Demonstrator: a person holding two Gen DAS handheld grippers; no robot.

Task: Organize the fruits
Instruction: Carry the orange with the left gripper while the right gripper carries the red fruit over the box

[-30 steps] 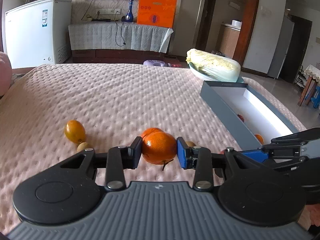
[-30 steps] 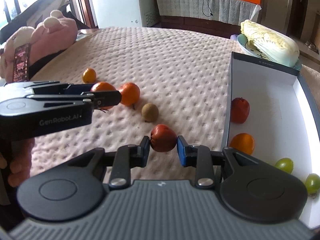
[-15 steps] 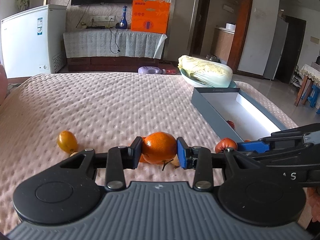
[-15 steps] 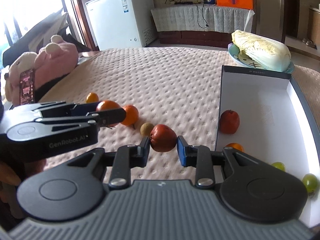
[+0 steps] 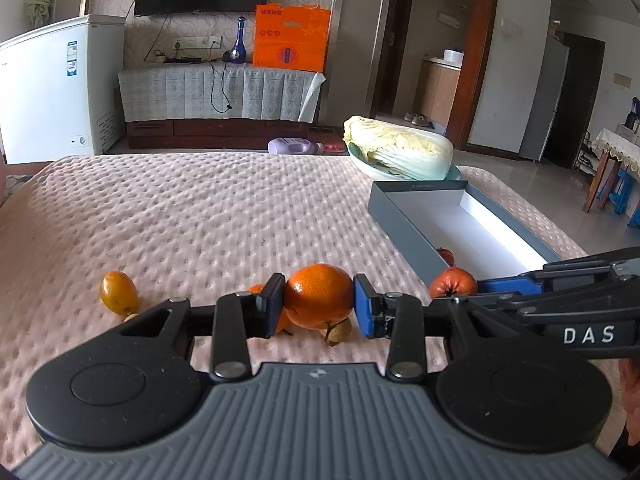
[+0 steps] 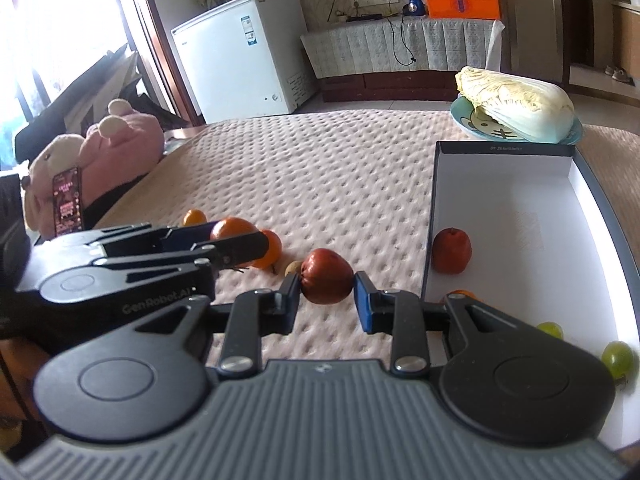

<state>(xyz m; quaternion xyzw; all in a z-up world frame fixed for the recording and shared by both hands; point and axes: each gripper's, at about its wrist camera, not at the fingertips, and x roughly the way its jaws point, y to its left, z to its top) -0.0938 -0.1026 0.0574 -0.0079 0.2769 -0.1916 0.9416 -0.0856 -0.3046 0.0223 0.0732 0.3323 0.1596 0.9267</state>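
Observation:
My left gripper [image 5: 319,306] is shut on an orange mandarin [image 5: 319,295], held just above the pink quilted cloth. Behind it lie a second mandarin [image 5: 256,290], partly hidden, and a small tan fruit [image 5: 340,330]. A small yellow-orange fruit [image 5: 118,293] rests to the left. My right gripper [image 6: 326,296] is shut on a small red fruit [image 6: 326,276], lifted off the cloth beside the grey box [image 6: 500,150]. In the box sit another red fruit [image 6: 451,250], an orange one [image 6: 462,294] partly hidden, and two green grapes [image 6: 618,358].
A napa cabbage [image 6: 516,102] on a blue plate stands behind the box. Pink plush toys [image 6: 100,152] and a phone [image 6: 68,200] lie at the table's left edge. A white freezer [image 5: 52,88] and a covered cabinet stand beyond the table.
Both grippers have risen a little with their fruit and tilted up, so more of the room shows. The red fruit has left the cloth and moved toward the box.

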